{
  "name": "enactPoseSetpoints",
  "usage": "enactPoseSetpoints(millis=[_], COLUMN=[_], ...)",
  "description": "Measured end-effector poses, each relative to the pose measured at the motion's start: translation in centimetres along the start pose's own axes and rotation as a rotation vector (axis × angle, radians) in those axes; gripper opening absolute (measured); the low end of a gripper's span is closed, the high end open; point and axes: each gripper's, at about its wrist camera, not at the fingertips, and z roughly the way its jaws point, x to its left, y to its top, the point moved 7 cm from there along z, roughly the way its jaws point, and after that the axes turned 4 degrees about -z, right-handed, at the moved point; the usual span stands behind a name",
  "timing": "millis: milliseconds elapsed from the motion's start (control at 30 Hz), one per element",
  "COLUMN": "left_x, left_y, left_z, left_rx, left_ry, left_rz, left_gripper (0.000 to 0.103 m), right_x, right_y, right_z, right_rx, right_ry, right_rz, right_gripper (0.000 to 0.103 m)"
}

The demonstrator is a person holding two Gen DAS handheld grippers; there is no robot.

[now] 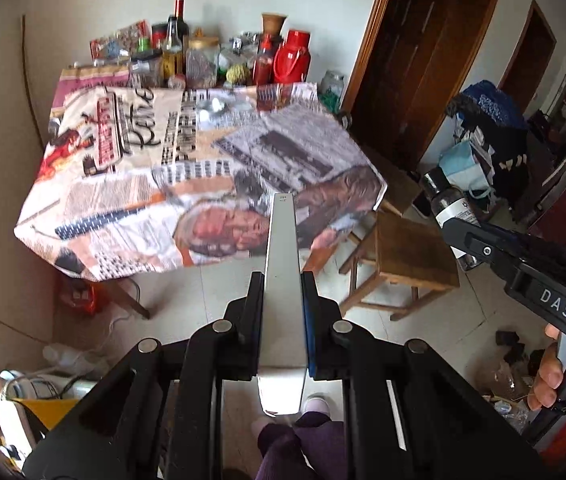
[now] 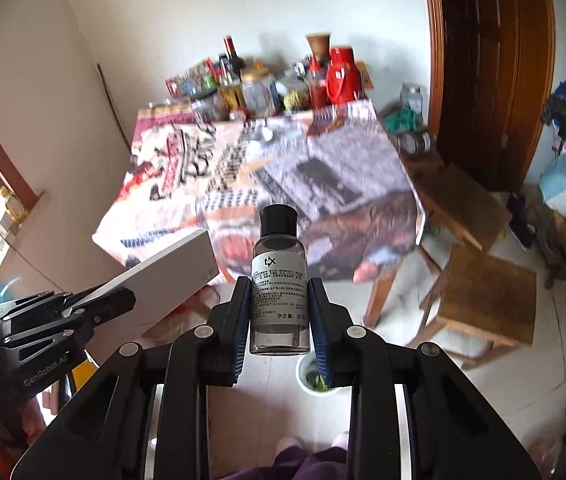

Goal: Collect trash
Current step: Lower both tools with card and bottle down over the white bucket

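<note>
My left gripper [image 1: 281, 280] is shut on a long flat white box [image 1: 281, 264] and holds it in the air in front of the table. The box also shows in the right wrist view [image 2: 171, 276], at the left. My right gripper [image 2: 279, 284] is shut on a small clear bottle [image 2: 279, 280] with a black cap and a white label, held upright above the floor. The bottle also shows in the left wrist view [image 1: 447, 200], at the right. A small white bin [image 2: 310, 376] stands on the floor just below the right gripper, partly hidden by it.
A table with a printed cloth [image 1: 187, 184] stands ahead, with jars, bottles and a red thermos [image 1: 292, 56] crowded at its far edge. Wooden stools [image 1: 411, 260] stand to its right. A dark wooden door [image 1: 423, 40] and piled bags [image 1: 483, 148] are at the right.
</note>
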Motion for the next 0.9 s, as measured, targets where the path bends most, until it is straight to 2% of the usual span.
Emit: enactPoseSetpoints(millis=[167, 367, 567, 700, 900], left_x=[0.3, -0.8, -1.2, -0.4, 2.1], left_y=[-2.7, -6.6, -11.3, -14.5, -18.9], left_z=[5.0, 12.6, 20.8, 25.9, 33.6], left_rx=[0.107, 0.236, 0.357, 0.427, 0.490], left_ry=[-0.007, 0.008, 0.033, 0.050, 0.077], left_rz=[-0.049, -0.050, -0.031, -0.042, -0.120], left_gripper=[0.016, 0.016, 0.016, 0.016, 0.016], right_x=[-1.8, -3.7, -6.8, -8.5, -10.1], right_y=[-2.7, -6.4, -12.1, -15.3, -18.5], right_z=[3.8, 8.7, 14.8, 18.6, 25.0], right_rx=[0.096, 0.184, 0.301, 0.370, 0.437], right_ry=[0.014, 0.023, 0.033, 0.034, 0.054], right_rz=[0.017, 0.024, 0.069, 0.081, 0.069], right_gripper=[0.026, 0.026, 0.026, 0.026, 0.026])
